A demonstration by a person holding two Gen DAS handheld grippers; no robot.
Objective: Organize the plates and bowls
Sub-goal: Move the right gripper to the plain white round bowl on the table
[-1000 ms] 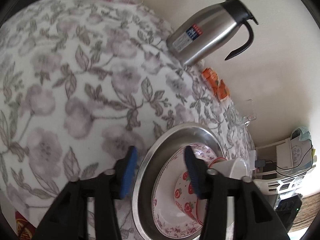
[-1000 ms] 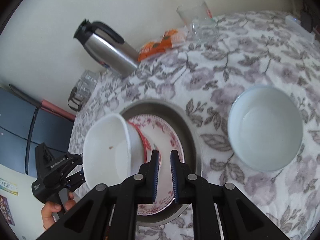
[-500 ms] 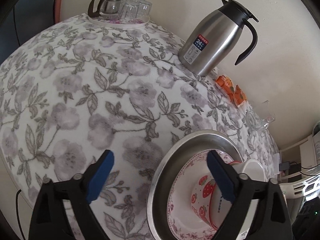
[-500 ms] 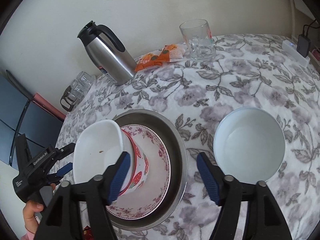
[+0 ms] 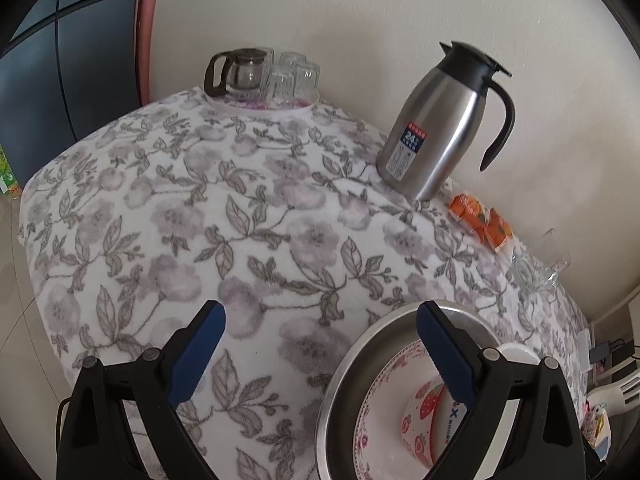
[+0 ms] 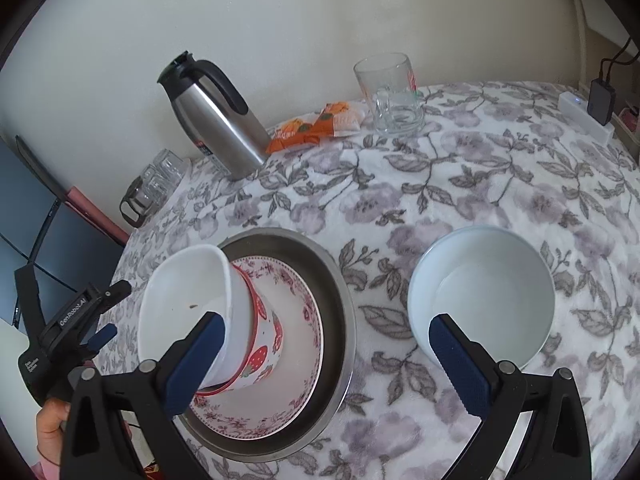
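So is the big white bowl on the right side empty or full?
Empty: the big white bowl shows only its bare white inside, standing apart from the metal pan.

Floral-cloth table [image 6: 500, 184]; metal basin [image 6: 340, 296]; white bowl [image 6: 480, 296]; thermos [image 6: 216, 120].

Both wrist cameras are looking steeply down along their claws, sitting close above the worktop [image 5: 248, 216]. Both are facing the far wall, sharing the stacked dishes in the metal basin [image 6: 340, 280] and the steel flask [image 5: 436, 128].
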